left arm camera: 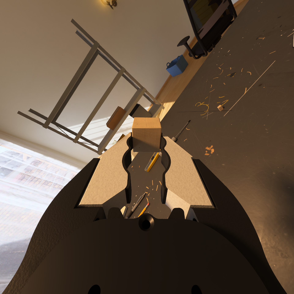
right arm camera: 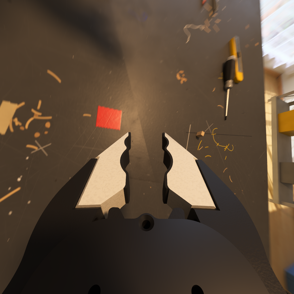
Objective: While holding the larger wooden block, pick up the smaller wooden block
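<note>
The left gripper (left arm camera: pixel 146 140) has the larger pale wooden cube (left arm camera: pixel 146 135) pinched at its tips, jaws closed on both side faces, the block lifted clear of the dark scratched tabletop (left arm camera: pixel 238 159) and sitting at the centre of the left wrist view. So the first half looks done.

Over to the right gripper (right arm camera: pixel 146 138): jaws parted, nothing between them, hovering over bare tabletop at the centre of its frame. The smaller wooden block (right arm camera: pixel 200 133), a tiny tan cube, lies on the tabletop to the right of those tips, near them but not yet between them. In the left wrist view the same cube sits at centre right, well apart from the held block. What's left, by my reading: shift right, straddle the little cube, close and lift.

Around it, yellow scribbles and thin scratch lines mark the surface. A black-handled screwdriver (right arm camera: pixel 227 82) and a yellow utility knife (right arm camera: pixel 237 63) lie at upper right, clear of the path. A red square patch (right arm camera: pixel 109 117) sits left of centre, with wood shavings (right arm camera: pixel 33 117) at the far left. Nothing blocks the approach; the cube's tiny size is the catch.
</note>
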`<state>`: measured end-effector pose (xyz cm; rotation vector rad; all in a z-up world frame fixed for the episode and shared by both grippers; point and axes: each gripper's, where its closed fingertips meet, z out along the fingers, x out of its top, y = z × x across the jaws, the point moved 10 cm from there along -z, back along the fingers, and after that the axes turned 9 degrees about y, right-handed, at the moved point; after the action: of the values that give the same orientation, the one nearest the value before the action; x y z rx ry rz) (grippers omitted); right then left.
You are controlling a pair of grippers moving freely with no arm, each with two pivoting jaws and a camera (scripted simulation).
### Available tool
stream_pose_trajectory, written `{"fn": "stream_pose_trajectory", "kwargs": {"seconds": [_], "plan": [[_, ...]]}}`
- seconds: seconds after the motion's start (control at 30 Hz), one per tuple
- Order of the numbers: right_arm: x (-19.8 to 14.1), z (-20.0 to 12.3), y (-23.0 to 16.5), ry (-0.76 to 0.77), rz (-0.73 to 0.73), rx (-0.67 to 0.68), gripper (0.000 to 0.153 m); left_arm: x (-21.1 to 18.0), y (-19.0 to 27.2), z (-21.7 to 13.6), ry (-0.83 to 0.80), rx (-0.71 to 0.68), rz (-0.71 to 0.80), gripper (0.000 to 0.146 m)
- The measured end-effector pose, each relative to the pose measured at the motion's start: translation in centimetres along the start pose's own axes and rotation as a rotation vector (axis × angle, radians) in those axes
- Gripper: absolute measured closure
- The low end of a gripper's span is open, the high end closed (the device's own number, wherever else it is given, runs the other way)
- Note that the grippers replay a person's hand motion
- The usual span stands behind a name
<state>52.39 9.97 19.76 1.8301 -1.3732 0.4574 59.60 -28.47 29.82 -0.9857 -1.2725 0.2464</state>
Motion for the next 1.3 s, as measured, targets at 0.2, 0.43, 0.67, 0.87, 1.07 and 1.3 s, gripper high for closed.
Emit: {"fn": "stream_pose_trajectory", "kwargs": {"seconds": [0.2, 0.43, 0.67, 0.87, 1.07, 1.3], "plan": [[-4.1, 3.4, 6.6, 0.098, 0.560, -0.248, 0.110, 0.1, 0.0, 0.1, 0.023, -0.004, 0.001, 0.113], [-7.1, 13.1, 13.8, -0.214, 0.603, -0.270, 0.099, 0.2, 0.2, 0.1, 0.021, -0.010, 0.004, 0.113], [-8.6, 15.8, 15.9, -0.289, 0.607, -0.058, 0.112, 0.6, 0.5, 0.6, 0.029, -0.031, 0.018, 0.113], [-8.4, 15.7, 15.9, -0.321, 0.583, -0.041, 0.144, 1.1, 0.8, 1.0, 0.037, -0.024, 0.031, 0.113], [-4.5, 11.3, 16.9, -0.242, 0.483, -0.204, 0.144, 1.5, 0.6, 0.6, 0.068, 0.010, 0.014, 0.113], [3.4, -0.3, 18.5, -0.274, 0.180, -0.554, 0.144, 1.9, 0.2, -0.3, 0.098, 0.040, -0.001, 0.113]]}}
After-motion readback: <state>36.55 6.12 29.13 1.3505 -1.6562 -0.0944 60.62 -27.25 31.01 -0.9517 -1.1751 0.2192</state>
